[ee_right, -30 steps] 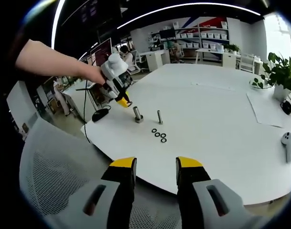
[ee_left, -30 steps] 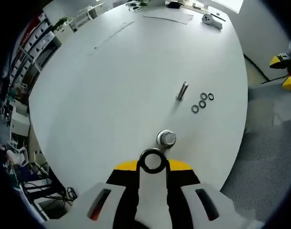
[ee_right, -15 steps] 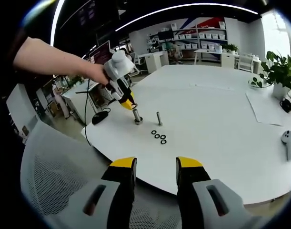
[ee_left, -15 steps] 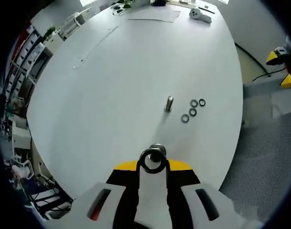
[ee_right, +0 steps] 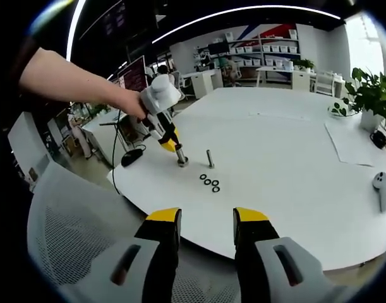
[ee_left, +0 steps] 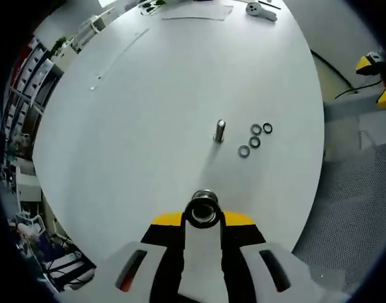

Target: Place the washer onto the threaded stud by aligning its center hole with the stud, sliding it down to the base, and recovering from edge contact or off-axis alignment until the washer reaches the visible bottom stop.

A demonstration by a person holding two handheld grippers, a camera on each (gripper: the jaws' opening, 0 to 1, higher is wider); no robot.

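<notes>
My left gripper (ee_left: 203,218) is shut on a dark steel washer (ee_left: 189,216), held flat just over a threaded stud (ee_left: 205,196) whose top shows at the ring's far edge and through its hole. In the right gripper view a hand holds that left gripper (ee_right: 170,142) tilted over the same stud (ee_right: 181,158) near the table's left edge. A second stud (ee_left: 219,130) stands upright further in, with three loose washers (ee_left: 255,139) beside it. My right gripper (ee_right: 205,222) is open and empty, off the table's near edge.
The round white table (ee_left: 148,101) carries a white controller (ee_right: 383,185), a sheet of paper (ee_right: 354,142) and a potted plant (ee_right: 369,95) at its far side. A grey mesh chair (ee_right: 72,233) stands under my right gripper. A dark mouse (ee_right: 131,153) lies on a side desk.
The left gripper has moved forward with the washer until the ring sits over the near stud. The right gripper has stayed where it was.
</notes>
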